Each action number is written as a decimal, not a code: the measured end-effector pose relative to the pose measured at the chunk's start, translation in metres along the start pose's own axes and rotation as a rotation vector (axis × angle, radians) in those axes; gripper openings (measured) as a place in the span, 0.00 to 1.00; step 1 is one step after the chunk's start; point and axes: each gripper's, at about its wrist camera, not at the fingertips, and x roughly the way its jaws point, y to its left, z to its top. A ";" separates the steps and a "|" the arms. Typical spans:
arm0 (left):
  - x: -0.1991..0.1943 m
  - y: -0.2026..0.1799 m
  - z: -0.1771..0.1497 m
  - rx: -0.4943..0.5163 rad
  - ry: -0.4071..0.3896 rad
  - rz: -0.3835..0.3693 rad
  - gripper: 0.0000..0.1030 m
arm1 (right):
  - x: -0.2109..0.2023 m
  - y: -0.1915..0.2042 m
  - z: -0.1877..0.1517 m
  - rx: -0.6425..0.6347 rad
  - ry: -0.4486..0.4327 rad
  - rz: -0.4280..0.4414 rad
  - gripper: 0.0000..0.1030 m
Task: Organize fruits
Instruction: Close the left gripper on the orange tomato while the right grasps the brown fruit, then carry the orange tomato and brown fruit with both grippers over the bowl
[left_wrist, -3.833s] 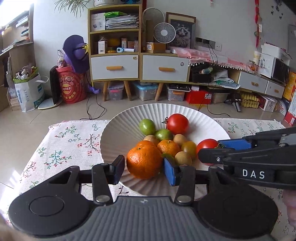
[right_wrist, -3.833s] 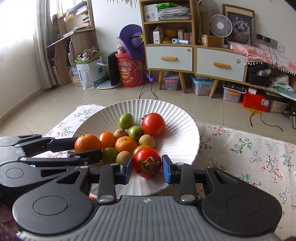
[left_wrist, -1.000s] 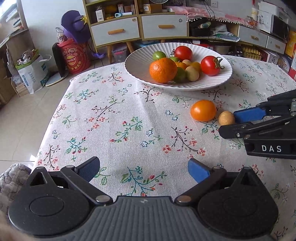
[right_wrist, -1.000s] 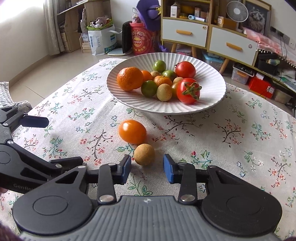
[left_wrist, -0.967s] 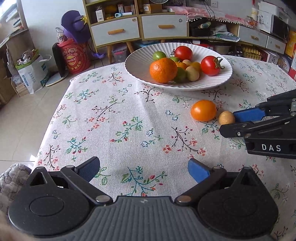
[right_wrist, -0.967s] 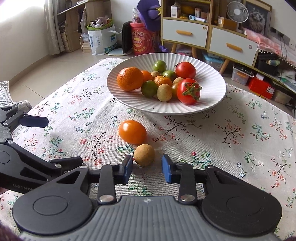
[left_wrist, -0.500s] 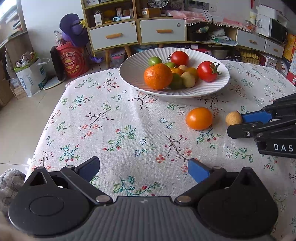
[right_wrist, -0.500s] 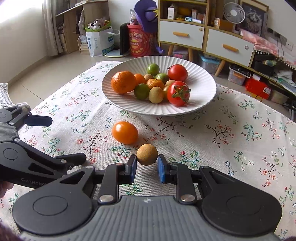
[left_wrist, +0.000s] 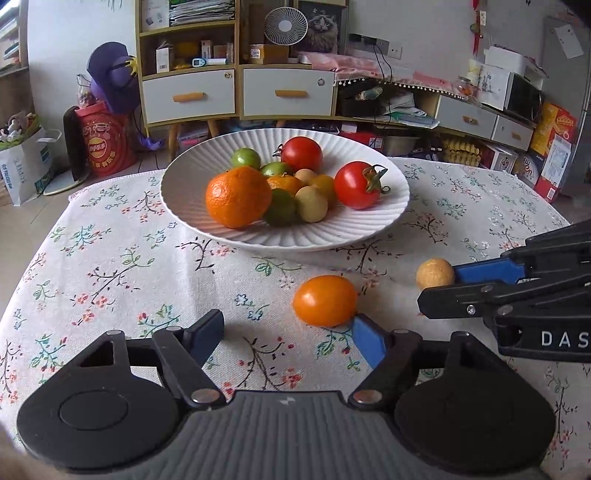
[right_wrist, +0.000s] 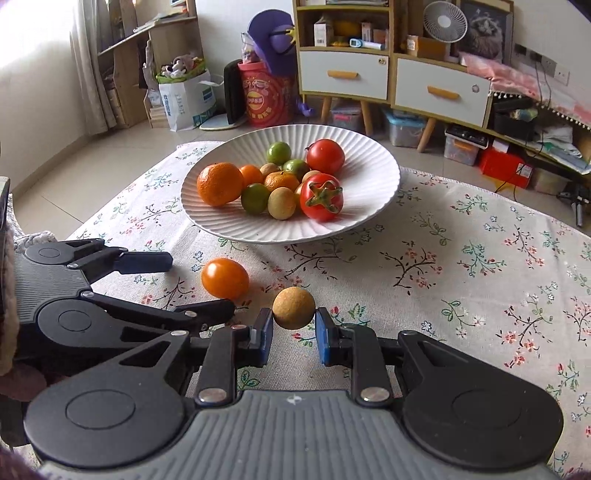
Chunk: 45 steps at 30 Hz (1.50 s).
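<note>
A small round tan fruit (right_wrist: 293, 307) with a rough, corky skin sits pinched between the blue pads of the right gripper (right_wrist: 293, 334), in front of the ribbed white plate (right_wrist: 369, 162) heaped with glossy tomatoes and dimpled oranges. Just left of it, a smooth orange tomato (right_wrist: 225, 278) lies on the floral woven tablecloth (right_wrist: 461, 266). The left gripper (left_wrist: 286, 332) has its fingers spread wide near that tomato.

A wooden shelf (left_wrist: 186, 55) with white drawers (left_wrist: 188, 96) stands by the white wall (left_wrist: 424, 22). A small fan (left_wrist: 286, 26) sits on top. Bright light comes from a window (right_wrist: 33, 40). The floor (right_wrist: 74, 162) has pale tiles.
</note>
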 end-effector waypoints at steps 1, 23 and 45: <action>0.001 -0.003 0.001 0.002 -0.005 -0.007 0.63 | -0.001 -0.003 0.000 0.006 -0.002 -0.002 0.21; -0.003 -0.008 0.009 -0.006 0.004 -0.001 0.27 | -0.005 -0.009 0.000 -0.001 -0.012 -0.016 0.21; -0.047 -0.001 0.029 -0.053 -0.064 -0.001 0.27 | -0.033 0.005 0.020 0.008 -0.083 -0.016 0.21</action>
